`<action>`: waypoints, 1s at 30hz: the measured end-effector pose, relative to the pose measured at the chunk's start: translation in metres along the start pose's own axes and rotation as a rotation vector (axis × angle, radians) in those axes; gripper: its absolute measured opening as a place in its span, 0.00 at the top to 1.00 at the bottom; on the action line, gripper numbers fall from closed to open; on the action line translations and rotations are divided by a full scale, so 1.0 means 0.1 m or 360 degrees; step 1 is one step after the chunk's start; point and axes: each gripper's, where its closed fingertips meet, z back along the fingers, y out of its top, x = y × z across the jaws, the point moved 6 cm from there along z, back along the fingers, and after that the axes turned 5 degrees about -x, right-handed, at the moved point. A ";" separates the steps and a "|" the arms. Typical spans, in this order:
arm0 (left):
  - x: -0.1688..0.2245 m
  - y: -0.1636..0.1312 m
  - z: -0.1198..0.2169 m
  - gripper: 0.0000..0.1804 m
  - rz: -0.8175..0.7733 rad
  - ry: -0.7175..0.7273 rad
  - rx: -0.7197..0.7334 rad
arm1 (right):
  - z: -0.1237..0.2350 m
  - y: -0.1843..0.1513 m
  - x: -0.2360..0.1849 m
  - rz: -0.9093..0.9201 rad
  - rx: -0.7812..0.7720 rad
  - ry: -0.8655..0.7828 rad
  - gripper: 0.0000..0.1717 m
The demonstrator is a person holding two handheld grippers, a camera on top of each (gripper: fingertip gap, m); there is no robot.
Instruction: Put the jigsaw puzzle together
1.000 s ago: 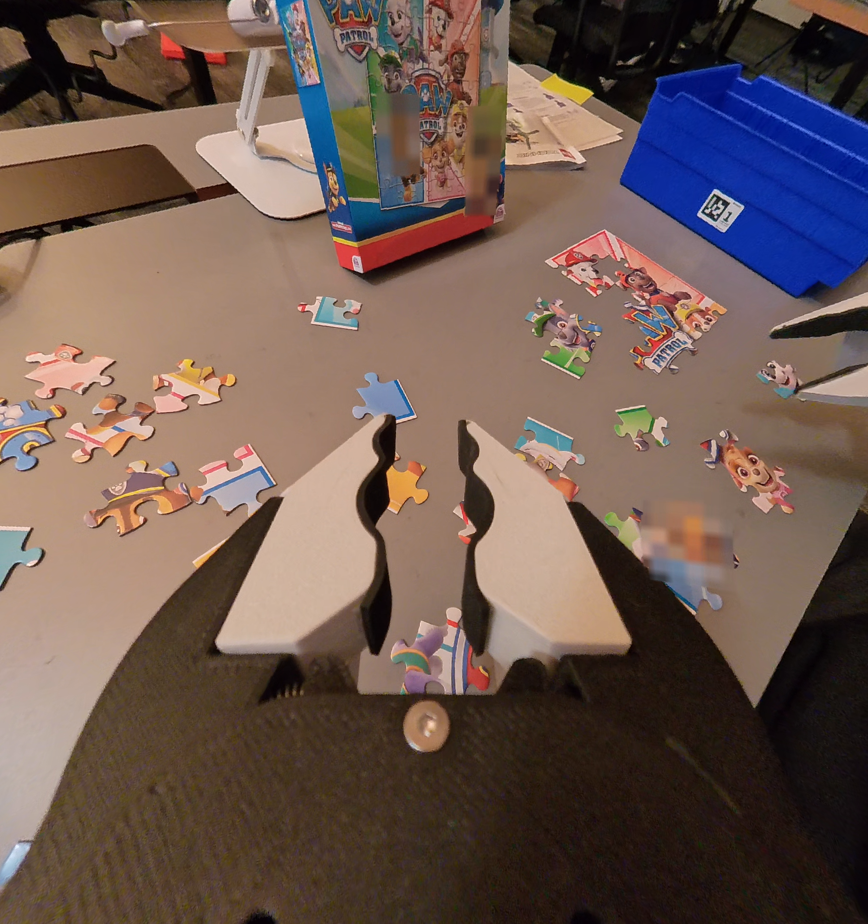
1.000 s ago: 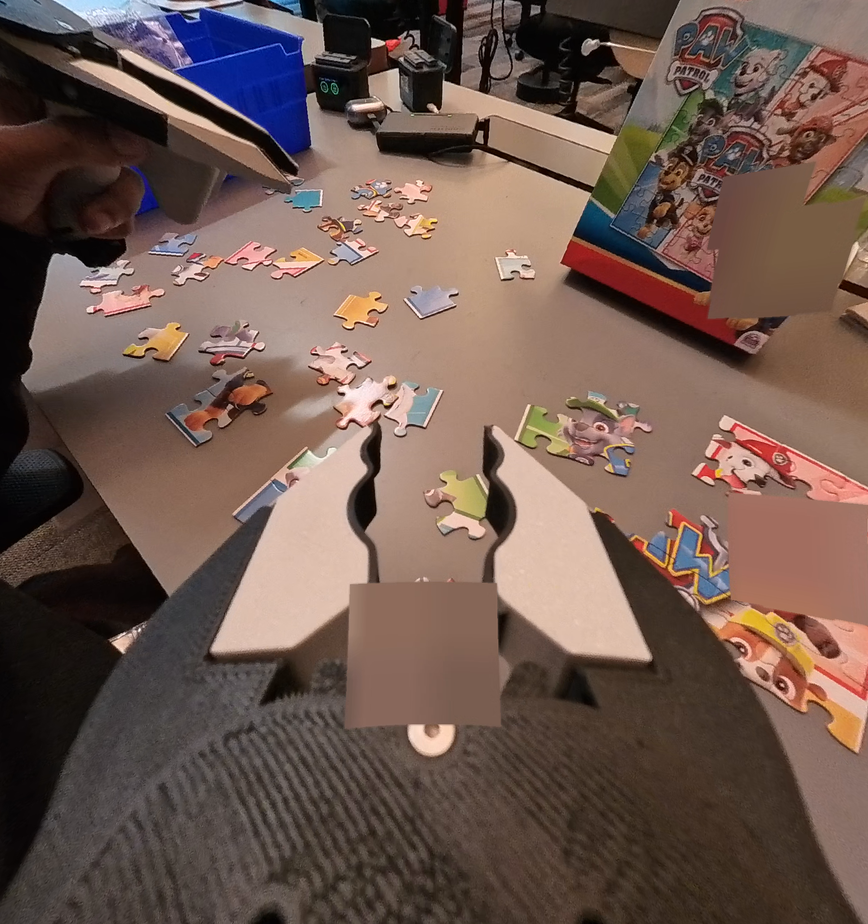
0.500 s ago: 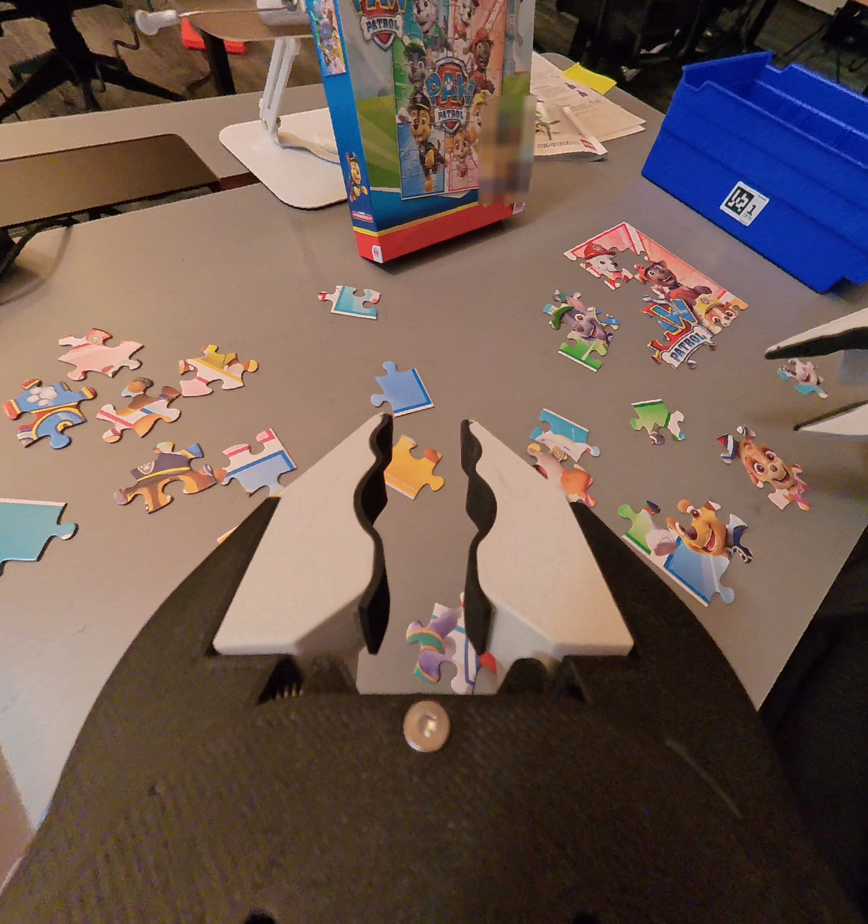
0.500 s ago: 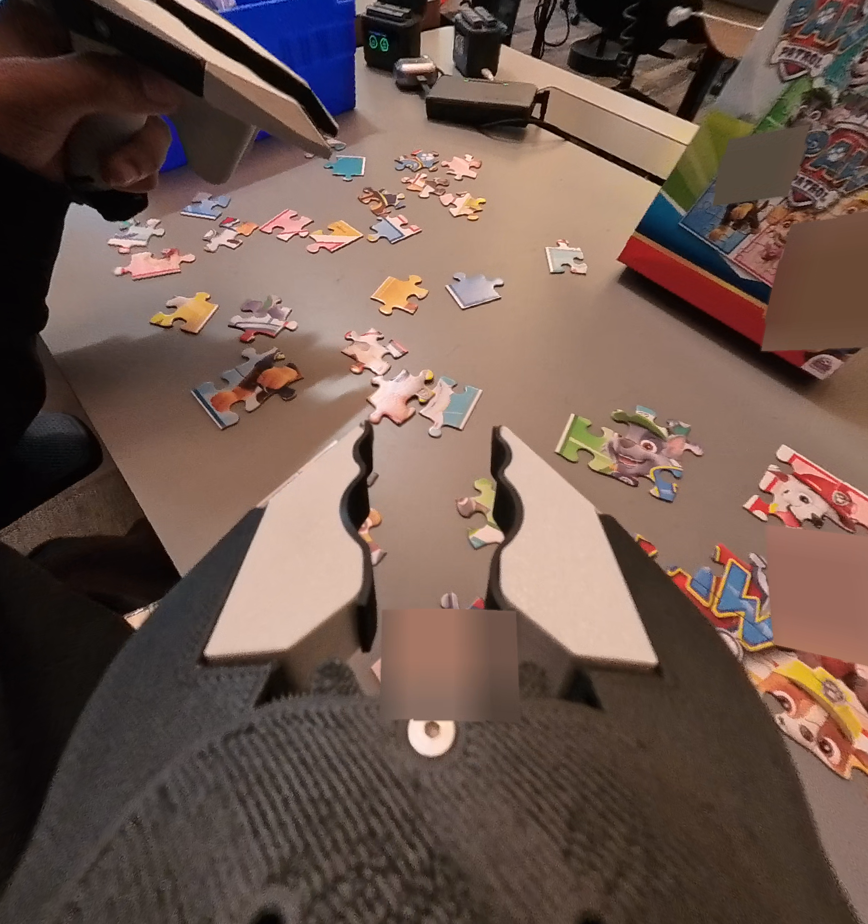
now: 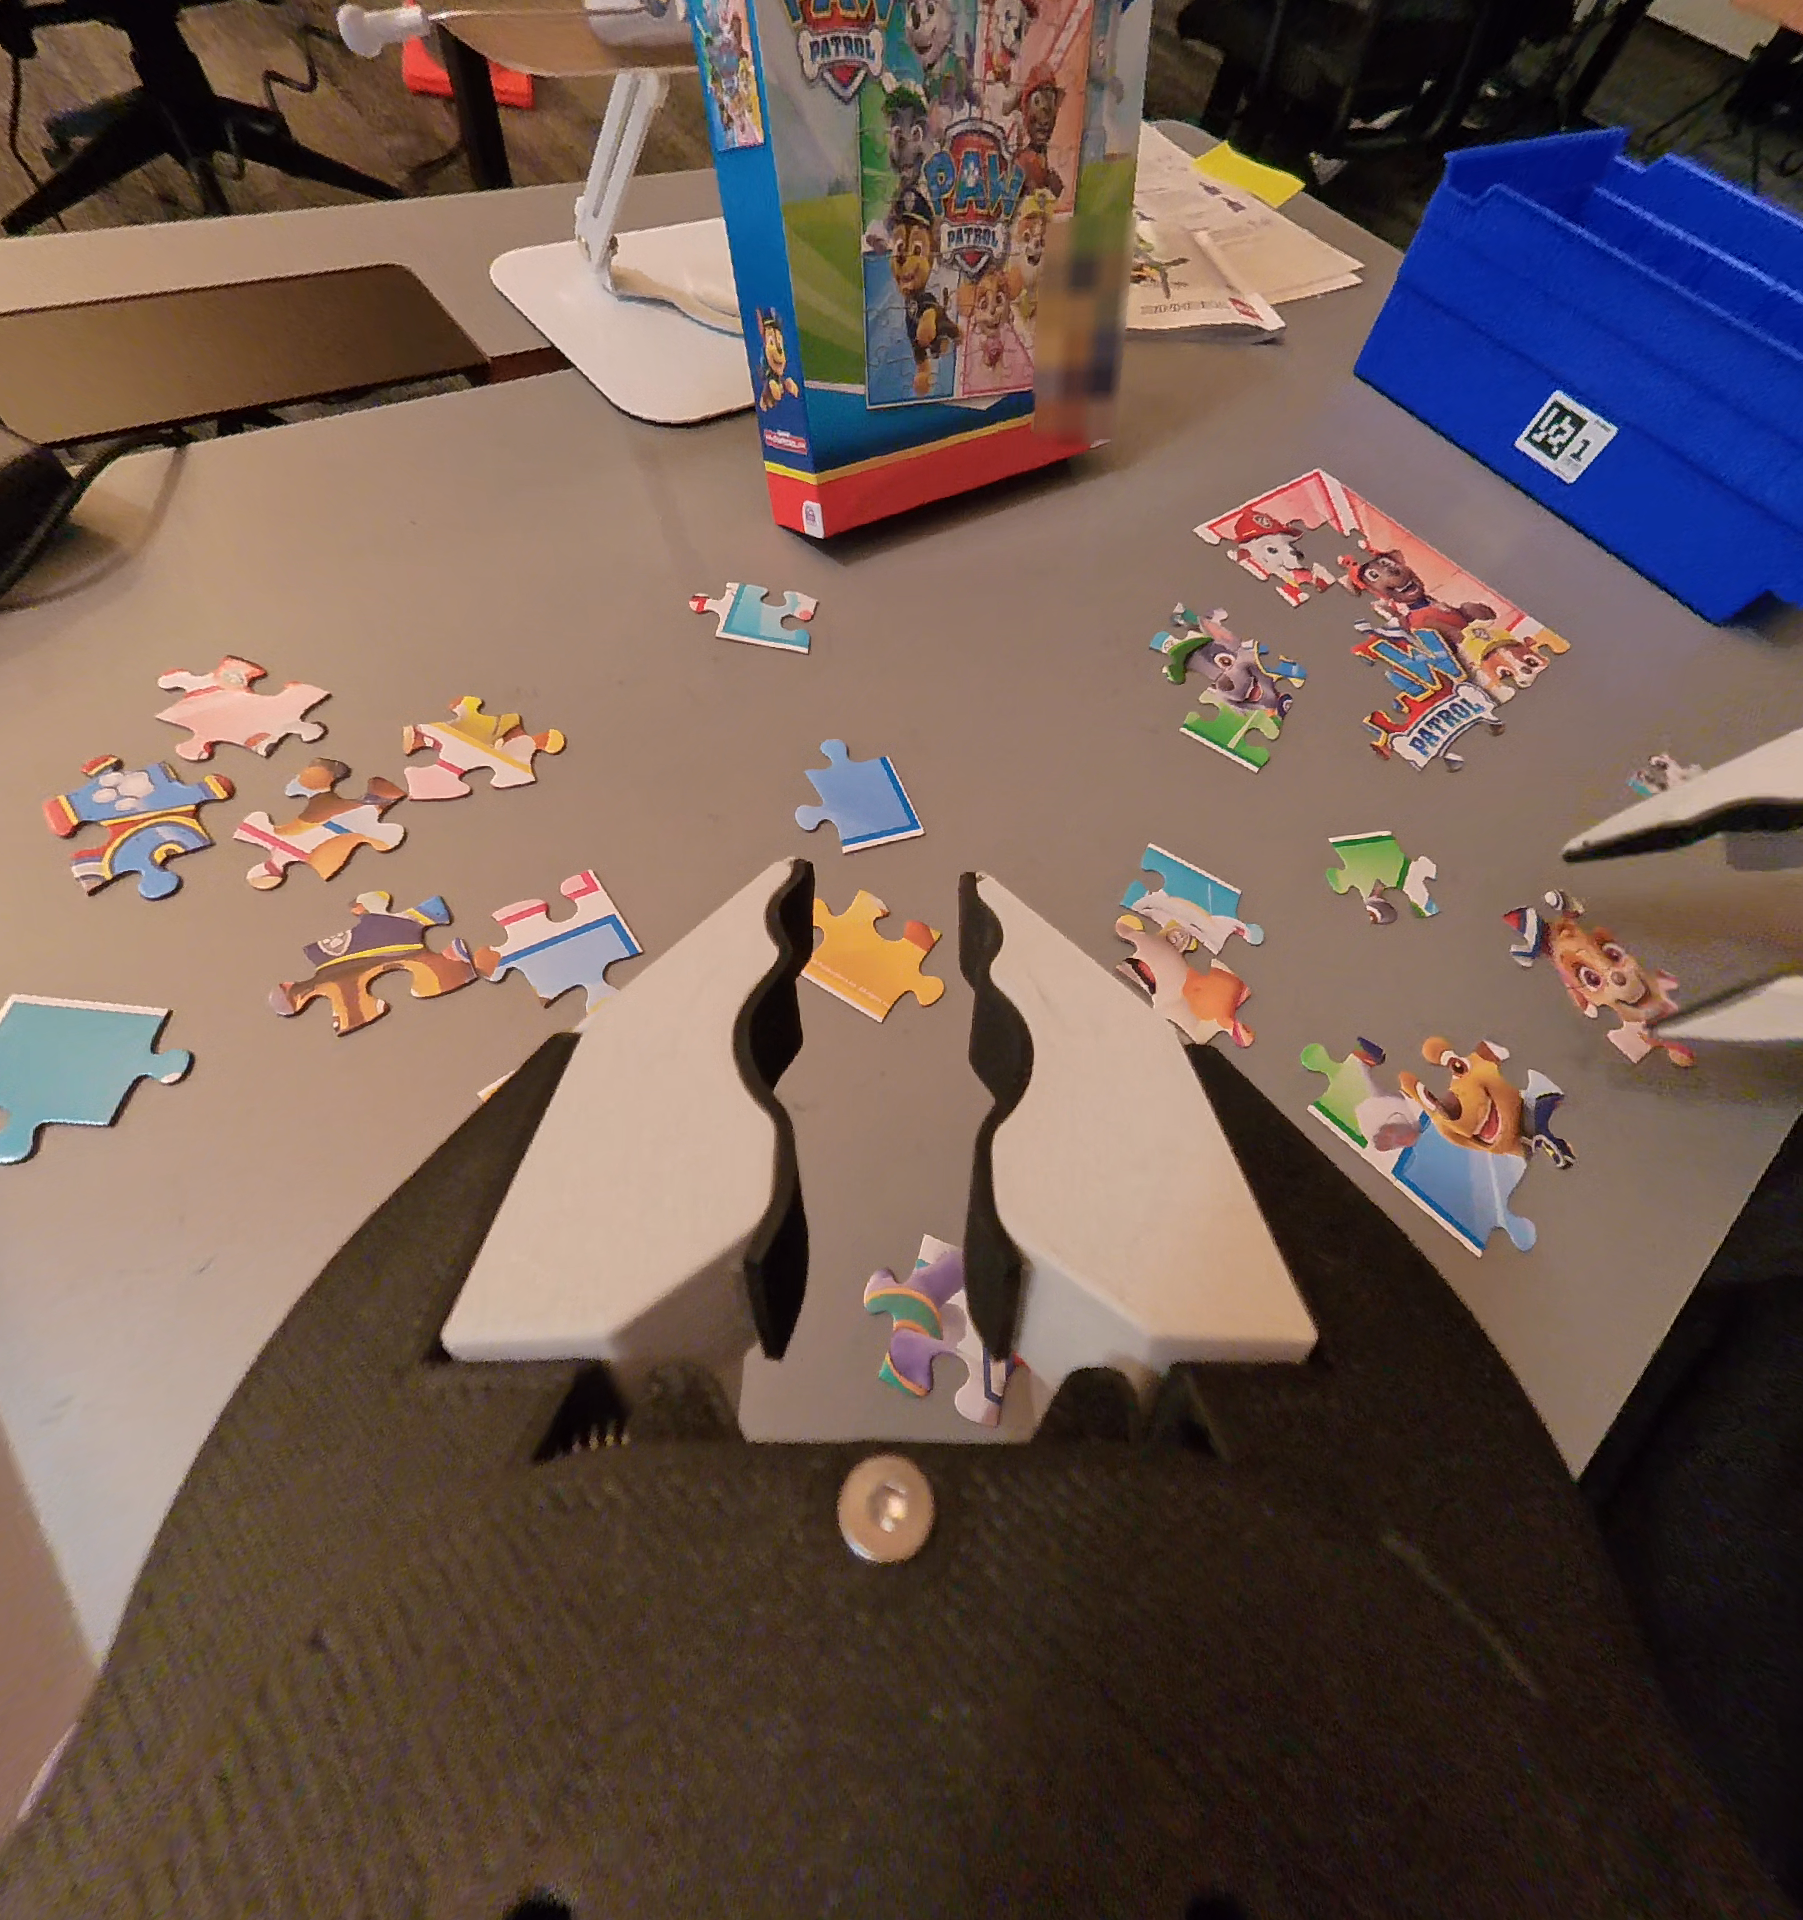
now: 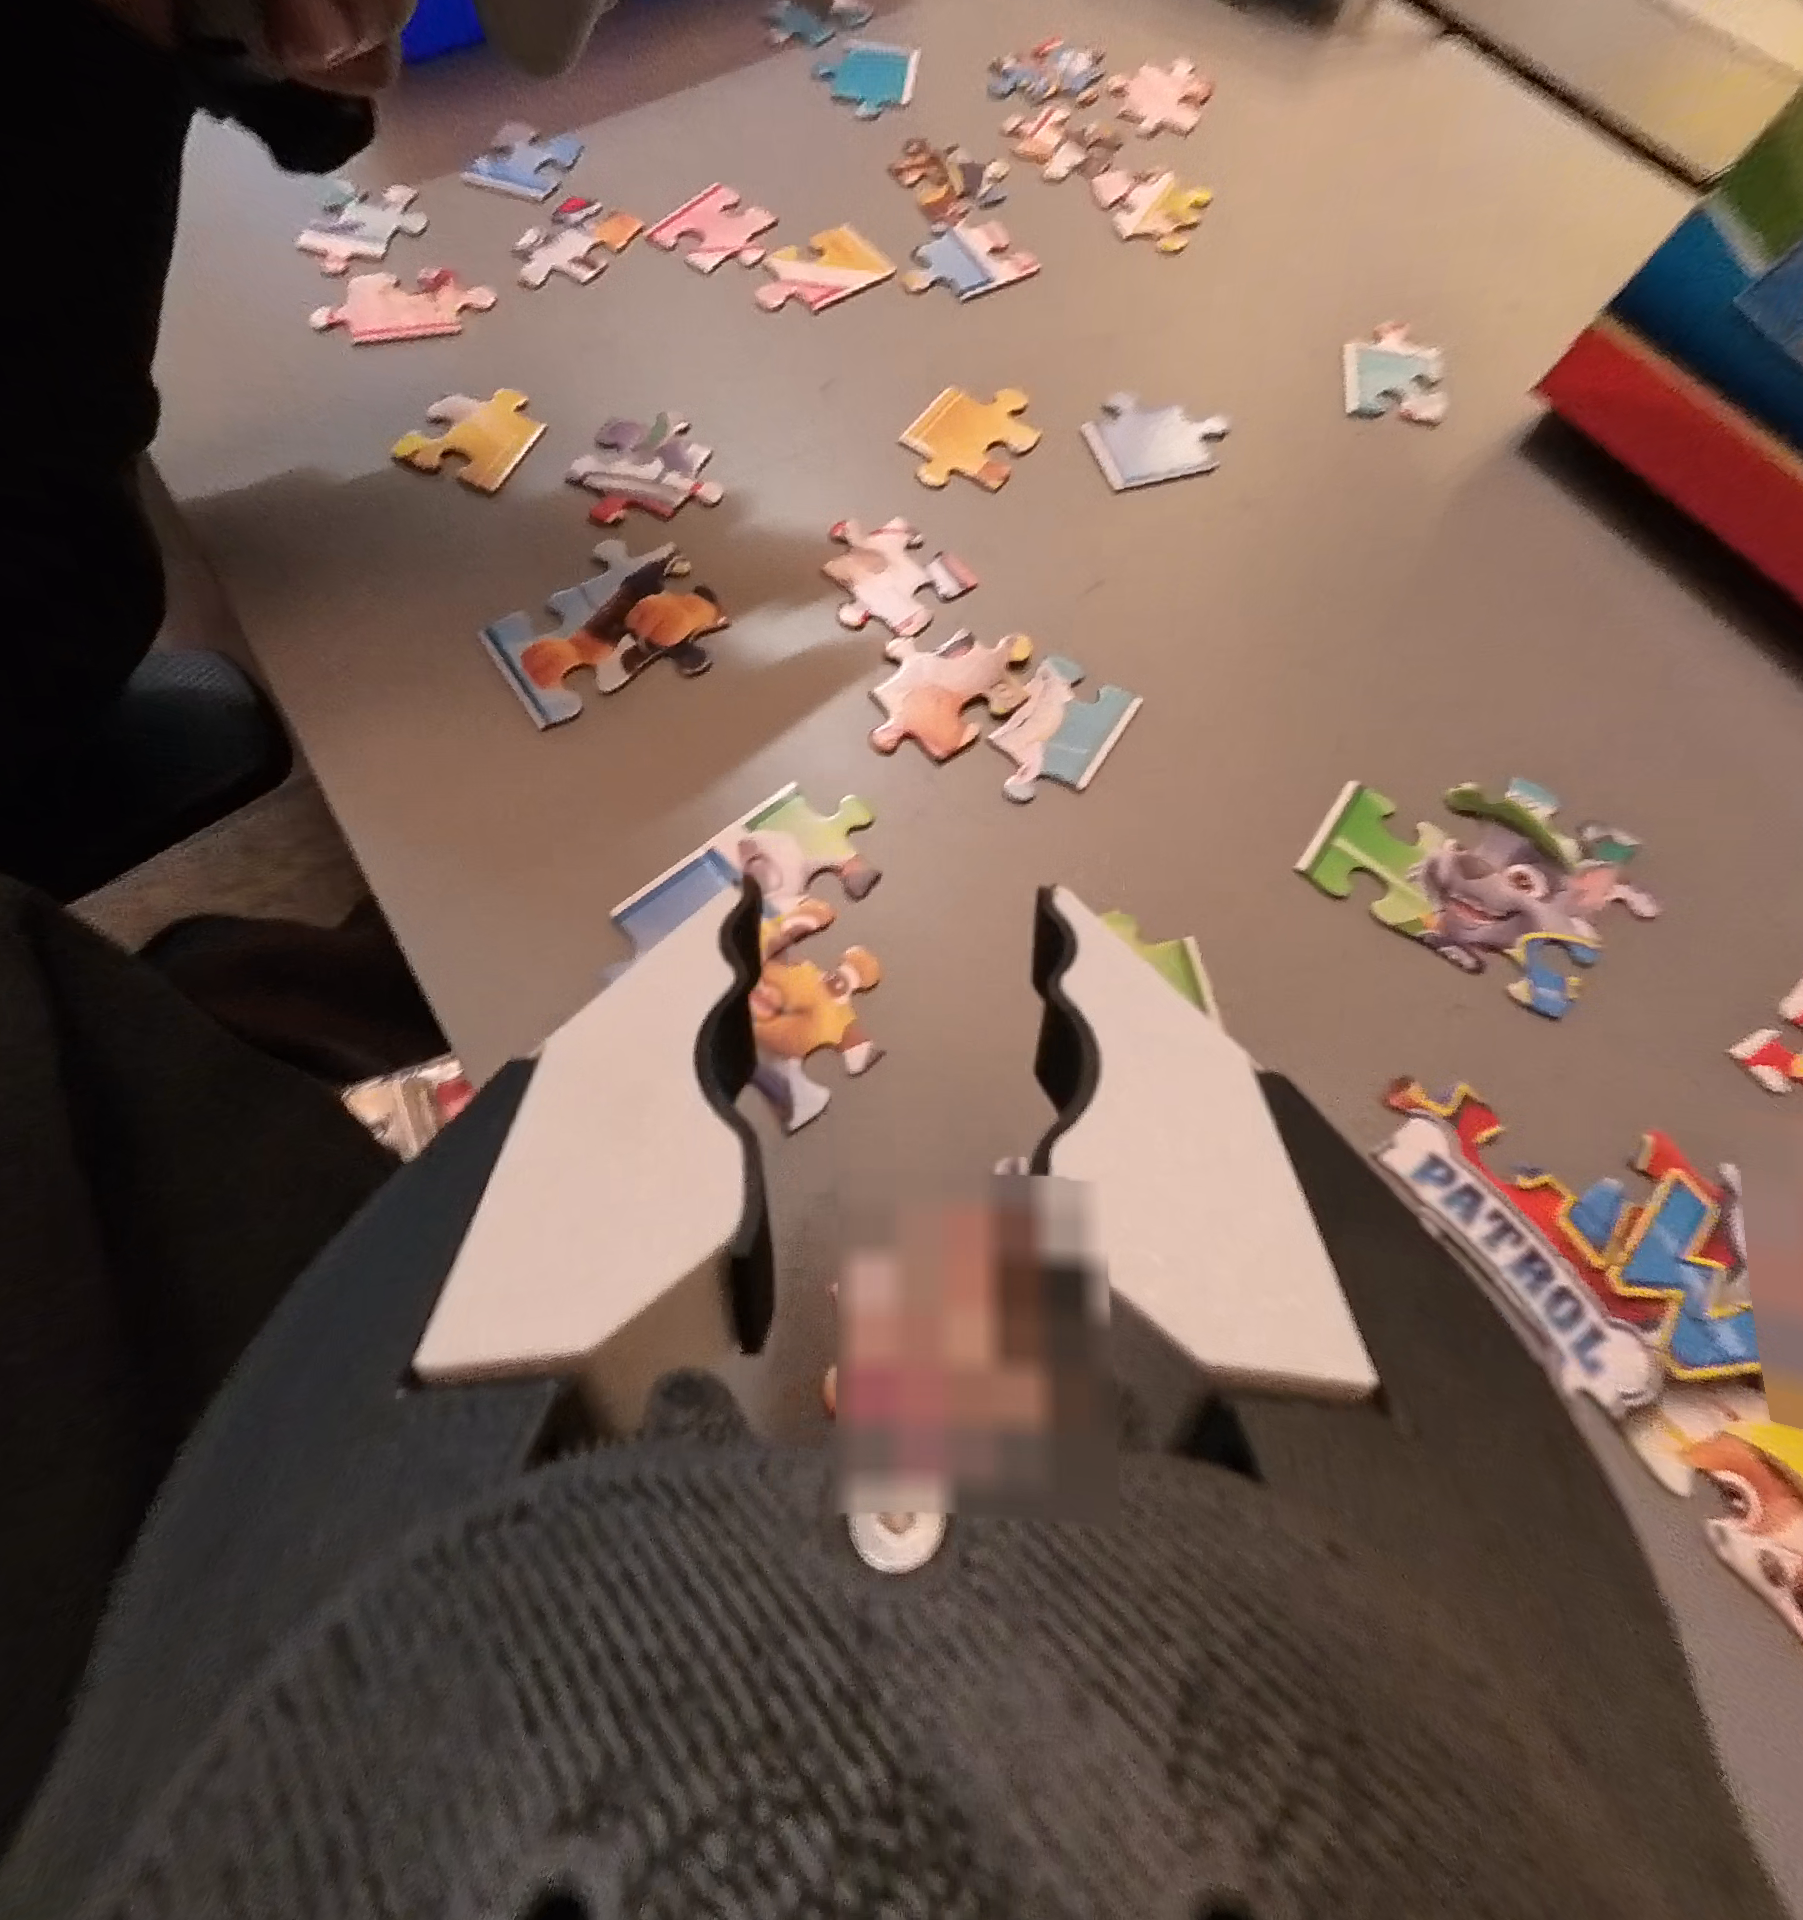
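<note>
Partly, the right tool (image 6: 892, 914) hides a green piece (image 6: 1172, 961).

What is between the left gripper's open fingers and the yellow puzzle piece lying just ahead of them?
Nothing visible: only bare grey table shows between the open left gripper and the yellow puzzle piece.

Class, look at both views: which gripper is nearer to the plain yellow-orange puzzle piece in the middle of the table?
Left. The left gripper hovers right over the yellow-orange piece, jaws apart. The right gripper hangs far off near the table's right edge.
</note>
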 end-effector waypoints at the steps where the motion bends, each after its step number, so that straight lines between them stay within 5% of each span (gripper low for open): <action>1: 0.00 0.00 0.00 0.86 0.0000 -0.0001 -0.0001 | -0.02 -0.03 -0.02 0.0004 -0.0036 0.0032 0.69; 16: 0.03 -0.02 -0.05 0.86 -0.0023 -0.0011 -0.0031 | -0.44 -0.25 -0.22 0.0112 -0.0382 0.0138 0.65; 30: 0.01 -0.02 -0.04 0.86 -0.0013 -0.0015 -0.0022 | -0.52 -0.22 -0.22 0.0049 -0.0348 0.0126 0.69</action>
